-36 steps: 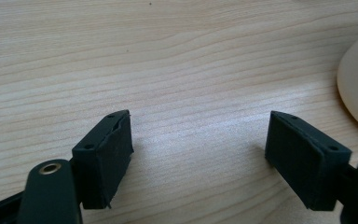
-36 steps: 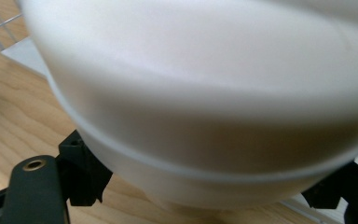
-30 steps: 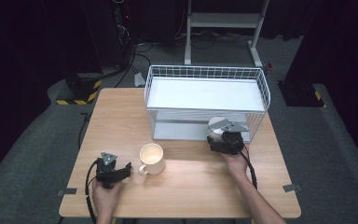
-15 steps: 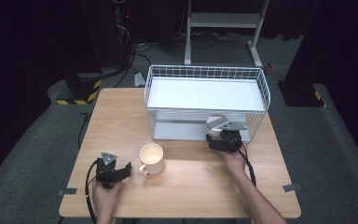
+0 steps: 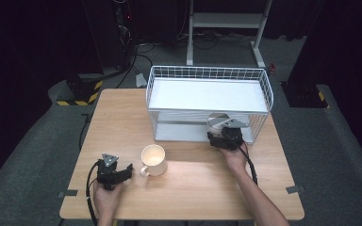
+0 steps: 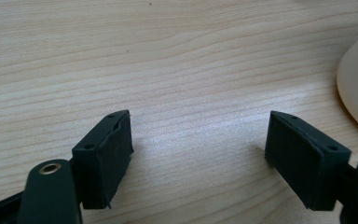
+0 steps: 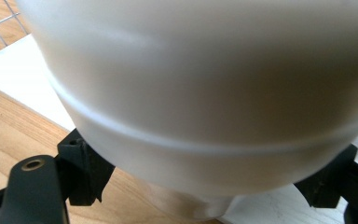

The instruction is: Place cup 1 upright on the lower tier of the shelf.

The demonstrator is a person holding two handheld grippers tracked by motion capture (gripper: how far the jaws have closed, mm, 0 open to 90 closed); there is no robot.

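A white cup [image 7: 205,93] is being gripped by the right tongs [image 5: 225,136] at the rack's [image 5: 207,70] lower shelf, probably for stowing; the left tongs [image 6: 198,154] are being rested wide, empty, on the bench [image 5: 122,122].

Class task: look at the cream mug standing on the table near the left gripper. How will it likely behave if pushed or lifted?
The cream mug looks glazed and rigid, so it probably slides on the wooden table rather than bending. Its smooth wall may slip between fingers. Upright on a broad base, it seems unlikely to tip, though likely breakable if dropped.
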